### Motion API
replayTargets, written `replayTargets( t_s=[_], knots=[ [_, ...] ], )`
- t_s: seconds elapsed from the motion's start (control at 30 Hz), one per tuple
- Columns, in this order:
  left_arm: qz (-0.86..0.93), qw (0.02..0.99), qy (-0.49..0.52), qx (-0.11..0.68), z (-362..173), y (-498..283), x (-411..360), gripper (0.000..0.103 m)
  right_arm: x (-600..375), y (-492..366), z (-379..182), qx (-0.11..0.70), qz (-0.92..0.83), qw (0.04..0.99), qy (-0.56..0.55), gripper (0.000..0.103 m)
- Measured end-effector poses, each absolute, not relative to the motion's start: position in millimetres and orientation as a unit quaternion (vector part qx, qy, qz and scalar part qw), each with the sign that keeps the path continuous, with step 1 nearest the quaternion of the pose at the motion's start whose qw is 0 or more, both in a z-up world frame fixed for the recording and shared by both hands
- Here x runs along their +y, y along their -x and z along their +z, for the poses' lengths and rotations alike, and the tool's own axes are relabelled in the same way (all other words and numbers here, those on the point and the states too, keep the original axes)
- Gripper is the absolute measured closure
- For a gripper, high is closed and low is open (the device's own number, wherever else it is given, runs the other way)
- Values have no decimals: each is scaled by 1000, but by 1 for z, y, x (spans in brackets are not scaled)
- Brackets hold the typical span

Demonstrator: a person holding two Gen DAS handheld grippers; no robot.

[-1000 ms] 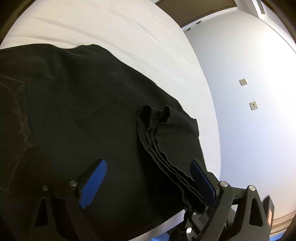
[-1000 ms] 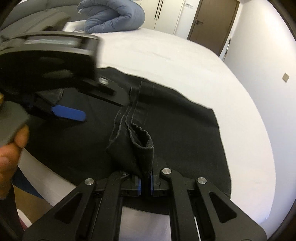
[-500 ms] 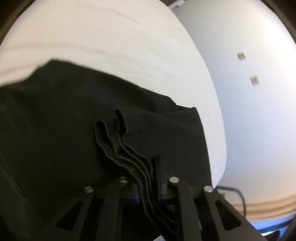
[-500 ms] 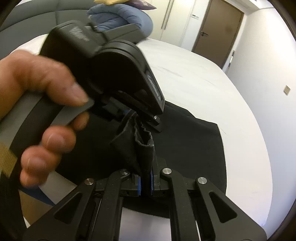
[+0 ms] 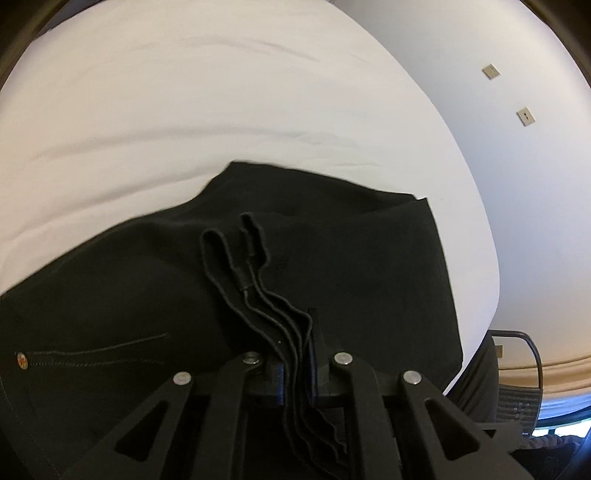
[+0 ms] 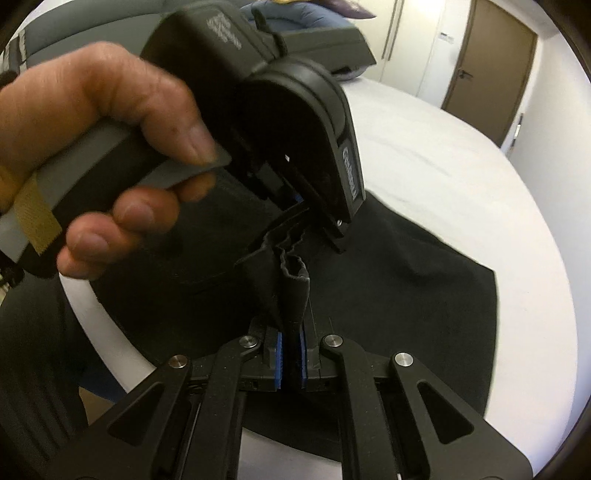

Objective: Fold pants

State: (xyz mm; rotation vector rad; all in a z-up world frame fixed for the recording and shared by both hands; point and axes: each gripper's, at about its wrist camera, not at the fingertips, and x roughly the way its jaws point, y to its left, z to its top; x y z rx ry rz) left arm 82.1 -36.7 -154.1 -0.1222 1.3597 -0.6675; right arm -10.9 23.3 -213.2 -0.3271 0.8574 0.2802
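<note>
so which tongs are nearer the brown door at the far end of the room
Left. In the right wrist view the left tongs sit ahead of the right tongs, further up the bed toward the brown door. Both are shut on the black pants.

Black pants (image 5: 332, 258) are seen on a white sheet (image 5: 184, 110). Pale stitching (image 5: 99, 349) is shown along one seam. Blue pads (image 6: 279, 354) are set in the black right gripper (image 6: 290, 354). A brown door (image 6: 491, 66) and blue bedding (image 6: 306, 16) are glimpsed behind.
</note>
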Motion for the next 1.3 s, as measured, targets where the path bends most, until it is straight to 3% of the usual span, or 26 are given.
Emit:
replayTargets(
  t_s=[0.23, 0.3, 0.37, 0.4, 0.43, 0.47, 0.5, 0.63, 0.73, 0.93, 1.07, 1.13, 1.3],
  knots=[
    [-295, 724, 75, 619, -173, -81, -32, 86, 7, -17, -237, 446, 138, 871, 153, 94],
    [-291, 731, 75, 613, -169, -78, -28, 78, 7, -19, -243, 463, 143, 862, 151, 93],
    [-272, 753, 61, 596, -159, -82, -22, 54, 4, -12, -246, 472, 148, 858, 133, 92],
    [-252, 769, 46, 586, -152, -80, -17, 45, -2, -17, -245, 482, 161, 854, 113, 84],
    [-220, 789, 24, 573, -144, -77, -11, 28, -8, -16, -242, 491, 178, 848, 91, 72],
    [-175, 816, -4, 551, -133, -72, -2, 22, -16, -12, -237, 501, 200, 840, 60, 66],
    [-153, 828, -12, 539, -126, -69, 4, 22, -22, -10, -232, 504, 212, 836, 37, 57],
    [-146, 859, -3, 491, -99, -44, 10, 22, -79, 6, -190, 490, 261, 825, -104, 57],
    [-198, 859, -26, 471, -98, -20, -16, 22, -151, -28, -184, 489, 276, 797, -221, 57],
    [-224, 816, -66, 529, -163, 6, -69, 26, -252, -128, -202, 465, 288, 738, -395, 55],
    [-192, 818, -54, 540, -182, 13, -62, 26, -278, -163, -245, 501, 248, 709, -431, 55],
    [-184, 816, -65, 544, -184, 14, -64, 23, -277, -165, -273, 520, 246, 691, -437, 61],
    [-182, 816, -59, 545, -189, 17, -61, 21, -257, -121, -274, 521, 291, 687, -414, 59]
  ],
)
